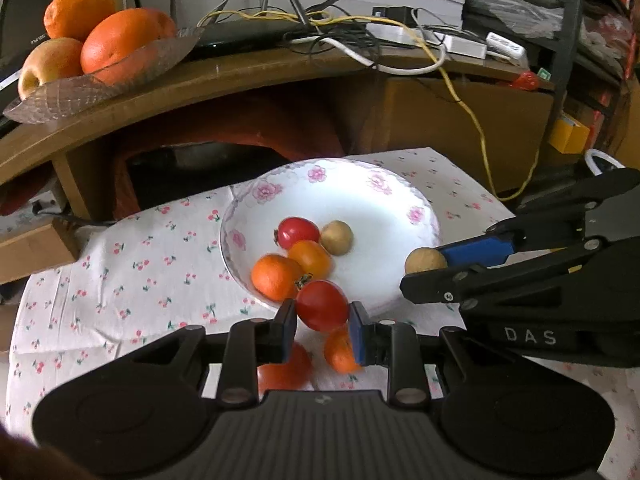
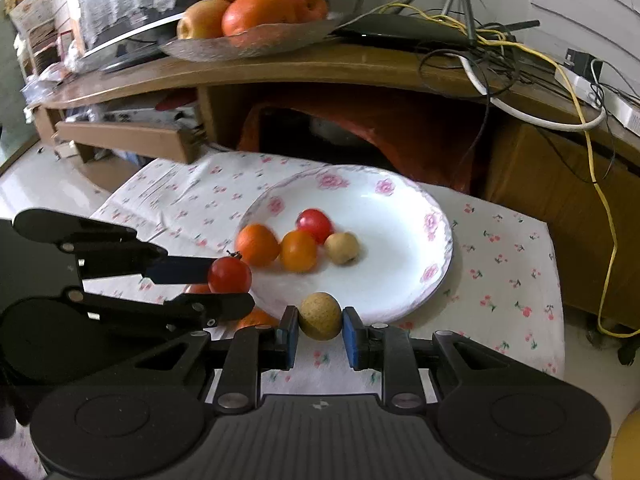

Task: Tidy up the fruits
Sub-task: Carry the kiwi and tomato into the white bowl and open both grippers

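Observation:
A white floral plate sits on the cherry-print cloth. It holds a red tomato, an orange tomato, a small orange and a tan longan. My left gripper is shut on a red tomato at the plate's near rim. My right gripper is shut on a tan longan, also at the near rim. Two more fruits lie on the cloth under the left gripper.
A glass dish of oranges and an apple stands on the wooden shelf behind. Tangled cables and a power strip lie on the shelf's right side. A yellow cable hangs down beside the table.

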The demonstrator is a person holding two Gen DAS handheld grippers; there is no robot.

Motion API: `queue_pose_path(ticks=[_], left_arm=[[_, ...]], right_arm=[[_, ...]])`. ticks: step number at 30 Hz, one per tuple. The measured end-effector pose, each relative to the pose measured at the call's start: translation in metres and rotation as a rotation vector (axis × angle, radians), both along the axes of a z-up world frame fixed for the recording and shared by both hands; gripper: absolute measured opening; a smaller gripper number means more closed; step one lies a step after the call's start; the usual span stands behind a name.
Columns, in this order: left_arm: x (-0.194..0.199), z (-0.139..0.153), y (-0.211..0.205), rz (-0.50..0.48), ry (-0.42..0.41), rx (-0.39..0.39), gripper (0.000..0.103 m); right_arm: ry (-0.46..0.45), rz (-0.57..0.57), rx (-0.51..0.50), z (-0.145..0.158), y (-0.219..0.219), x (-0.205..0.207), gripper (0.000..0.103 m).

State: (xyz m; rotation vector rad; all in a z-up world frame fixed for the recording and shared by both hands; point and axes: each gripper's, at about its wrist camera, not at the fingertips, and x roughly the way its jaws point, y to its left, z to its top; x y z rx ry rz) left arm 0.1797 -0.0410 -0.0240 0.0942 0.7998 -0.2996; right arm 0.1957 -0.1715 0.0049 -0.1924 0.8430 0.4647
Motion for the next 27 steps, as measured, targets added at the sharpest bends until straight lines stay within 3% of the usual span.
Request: queue_pose_path(ticks=[16,21,27], left_arm=[[0.031,-0.023,-0.009,-0.012,0.01,0.027,0.034],[0.029,-0.02,-0.008,-0.008,0.0,0.03,0.034],[0.024,-0.009,-0.002,0.013,-0.022,0.018,0.034]], right_arm=[[0.0,-0.019,-0.032,-0.024,0.001,0.041,0.027],[-0.036,-0.003,-0.006,-0.016,0.004,0.039,0.048],[-0.072,-0.028,0.007,-0.005,-0.001,0.035,0.048]])
